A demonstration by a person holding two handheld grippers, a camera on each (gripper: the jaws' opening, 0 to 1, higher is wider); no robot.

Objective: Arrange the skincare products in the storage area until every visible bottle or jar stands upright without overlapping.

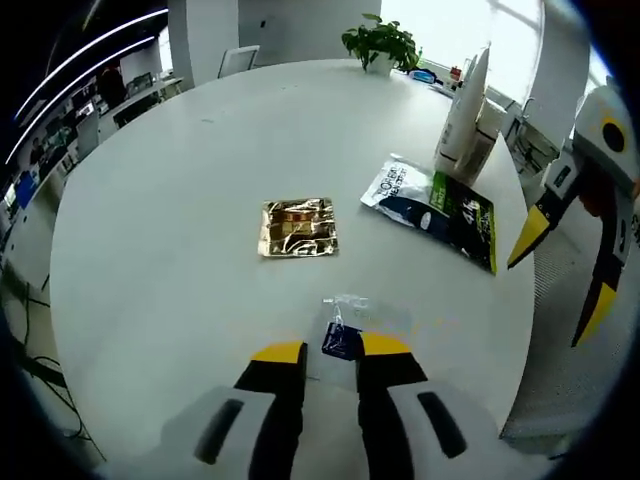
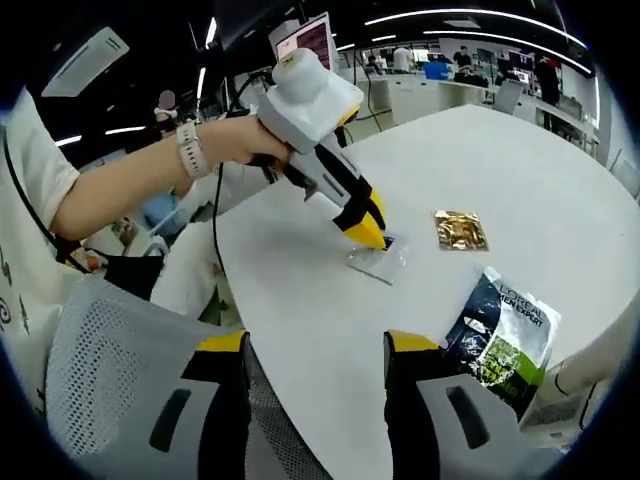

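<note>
My left gripper point(image 1: 332, 350) is low over the near part of the round white table point(image 1: 180, 250), its jaws narrowed onto the blue end of a small clear sachet point(image 1: 345, 328) lying there. In the right gripper view a hand holds that left gripper point(image 2: 366, 232), tips down on the clear sachet point(image 2: 380, 260). A gold foil sachet point(image 1: 297, 227) point(image 2: 460, 230) lies flat mid-table. A dark green and white pouch point(image 1: 432, 208) point(image 2: 505, 335) lies beside a white tube point(image 1: 466, 110) that stands upright. My right gripper point(image 2: 315, 350) point(image 1: 565, 280) hangs wide open off the table edge, holding nothing.
A potted plant point(image 1: 380, 42) and small items sit at the table's far edge. A grey mesh chair point(image 2: 110, 390) is close under my right gripper. The person's arm point(image 2: 130, 180) reaches in from the left. Desks and monitors fill the room behind.
</note>
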